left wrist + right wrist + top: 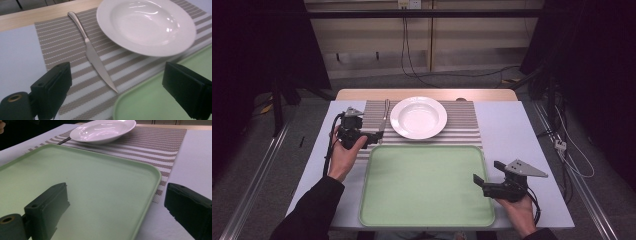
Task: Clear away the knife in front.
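A silver table knife [93, 55] lies on the striped placemat [62, 42], left of a white deep plate [146, 25]. My left gripper [118, 75] is open just above the mat, its jaws standing either side of the knife's blade tip. In the high view the left gripper [373, 137] sits at the mat's left edge beside the knife [384, 120]. My right gripper [488, 172] is open at the right rim of the green tray [427, 220] and holds nothing. From the right gripper [117, 195], one jaw is over the tray [100, 182] and the other over the cloth.
The plate [418, 117] rests in the middle of the placemat [462, 125], behind the bare tray. A pale cloth [522, 150] covers the table, with open room at both sides. Cables lie on the floor beyond the table's far edge.
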A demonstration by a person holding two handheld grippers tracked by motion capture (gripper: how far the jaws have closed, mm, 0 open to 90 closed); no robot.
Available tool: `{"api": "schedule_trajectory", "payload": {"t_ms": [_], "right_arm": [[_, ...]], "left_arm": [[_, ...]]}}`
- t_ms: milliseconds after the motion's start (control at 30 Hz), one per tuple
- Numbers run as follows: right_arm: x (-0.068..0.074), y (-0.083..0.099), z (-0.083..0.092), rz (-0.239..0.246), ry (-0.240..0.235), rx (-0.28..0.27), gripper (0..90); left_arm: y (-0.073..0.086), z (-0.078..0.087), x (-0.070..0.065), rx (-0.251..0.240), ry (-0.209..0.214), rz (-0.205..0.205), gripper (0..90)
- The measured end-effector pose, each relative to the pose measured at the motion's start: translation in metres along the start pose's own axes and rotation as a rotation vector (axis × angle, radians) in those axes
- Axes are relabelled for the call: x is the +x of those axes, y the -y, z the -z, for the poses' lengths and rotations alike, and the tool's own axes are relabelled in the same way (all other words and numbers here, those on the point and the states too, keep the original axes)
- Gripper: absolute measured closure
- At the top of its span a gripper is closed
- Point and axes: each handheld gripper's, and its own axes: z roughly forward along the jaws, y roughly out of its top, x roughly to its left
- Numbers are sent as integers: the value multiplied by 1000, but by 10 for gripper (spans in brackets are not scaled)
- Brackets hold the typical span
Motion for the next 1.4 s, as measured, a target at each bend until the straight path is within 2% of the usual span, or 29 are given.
{"api": "schedule_trajectory", "payload": {"t_ms": [33, 67, 200, 233, 333, 467, 633, 767, 833, 933, 967, 1233, 1267, 1300, 1367, 1400], "right_arm": [[0, 0, 0, 0, -2, 1, 53], [0, 0, -1, 0, -3, 1, 52], [0, 0, -1, 1, -5, 3, 53], [0, 0, -1, 1, -3, 4, 53], [0, 0, -1, 1, -2, 4, 53], [0, 0, -1, 0, -2, 4, 53], [0, 0, -1, 1, -4, 8, 53], [0, 0, -1, 2, -3, 8, 53], [0, 0, -1, 3, -3, 9, 53], [0, 1, -1, 2, -4, 10, 53], [0, 1, -1, 1, -4, 8, 53], [0, 1, -1, 4, -11, 11, 53], [0, 1, -1, 4, -12, 11, 53], [0, 1, -1, 3, -13, 11, 53], [0, 1, -1, 4, -14, 13, 53], [0, 1, -1, 5, -14, 13, 53]], "left_arm": [[-2, -3, 1, -5, 0, 14, 89], [-5, -6, 4, 7, -5, 2, 89], [-13, -18, 11, 14, -3, 7, 98], [-15, -21, 13, 22, -6, -2, 106], [-20, -30, 20, 22, -29, 11, 115], [-26, -39, 30, 23, -17, 37, 126], [-34, -54, 38, 32, -52, 53, 157], [-40, -67, 45, 68, -64, 47, 180], [-41, -74, 47, 64, -70, 52, 195], [-42, -82, 49, 86, -74, 54, 230], [-42, -90, 51, 97, -93, 46, 248], [-44, -111, 55, 111, -86, 101, 405], [-43, -115, 58, 114, -76, 132, 424], [-42, -117, 58, 131, -87, 121, 440], [-41, -120, 58, 136, -88, 125, 490], [-40, -125, 57, 158, -85, 113, 507]]}}
